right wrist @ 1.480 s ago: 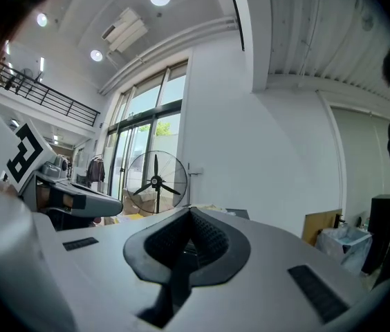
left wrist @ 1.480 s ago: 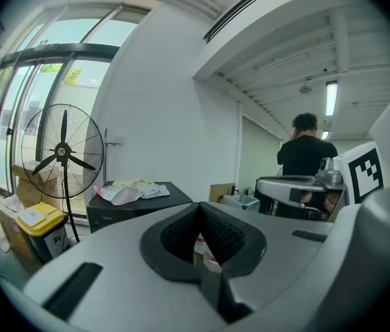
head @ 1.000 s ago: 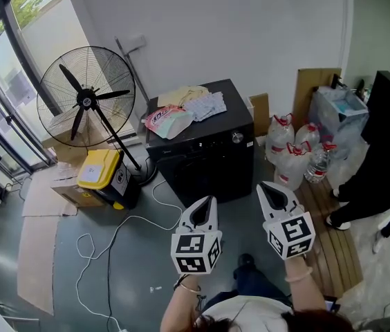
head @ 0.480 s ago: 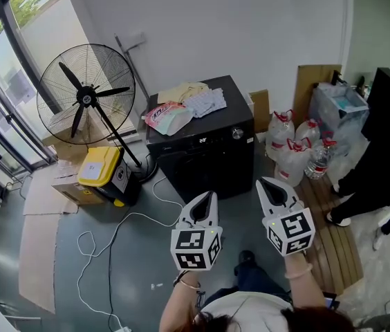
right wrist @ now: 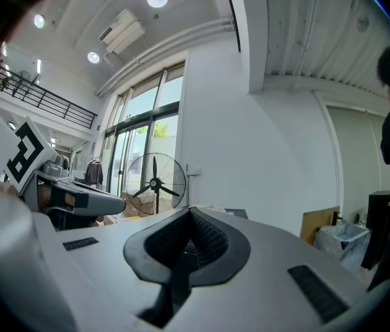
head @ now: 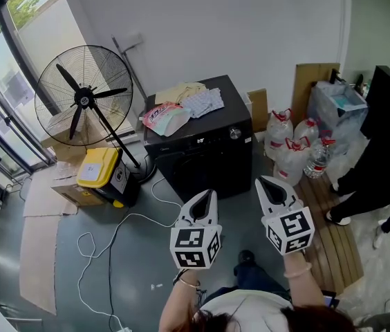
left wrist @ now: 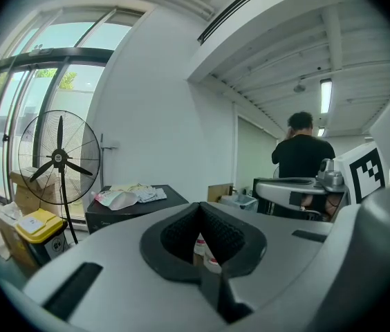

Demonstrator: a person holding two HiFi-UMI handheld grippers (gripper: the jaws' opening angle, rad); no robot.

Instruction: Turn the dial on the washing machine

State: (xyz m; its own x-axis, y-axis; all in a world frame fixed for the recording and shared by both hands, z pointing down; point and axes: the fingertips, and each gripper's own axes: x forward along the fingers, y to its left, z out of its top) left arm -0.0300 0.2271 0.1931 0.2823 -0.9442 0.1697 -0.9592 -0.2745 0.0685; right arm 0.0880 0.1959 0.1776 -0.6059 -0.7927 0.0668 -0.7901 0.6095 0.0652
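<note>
Where the head view looks down: a black washing machine (head: pixel 202 161) stands on the grey floor against a white wall.
Task's thing: the dial (head: pixel 234 133) is a small round knob on the machine's front panel, toward its right end.
Machine top: clothes (head: pixel 181 106) lie heaped on it.
Left hand: the left gripper (head: pixel 210 194) is held in the air in front of the machine, tip toward it, well apart from the dial.
Right hand: the right gripper (head: pixel 261 181) is just beside the left one, also pointing at the machine and apart from it.
Left side: a standing fan (head: pixel 83 101), a yellow-lidded box (head: pixel 98 168) near its foot, and a white cable (head: pixel 115 237) looping over the floor.
Right side: water bottles (head: pixel 292 151) stand near the machine, and a person in black (head: pixel 388 130) stands on wooden slats (head: pixel 330 244).
Left gripper view, jaws: together, pad tips meeting, with nothing clamped between them.
Left gripper view, beyond: the machine sits low at the left with the clothes on top, the fan further left, and the person in black at the right with back turned.
Right gripper view, jaws: closed tip to tip and empty.
Right gripper view, beyond: the fan stands before tall windows (right wrist: pixel 136 133), and the machine's dark top shows just above the jaws.
</note>
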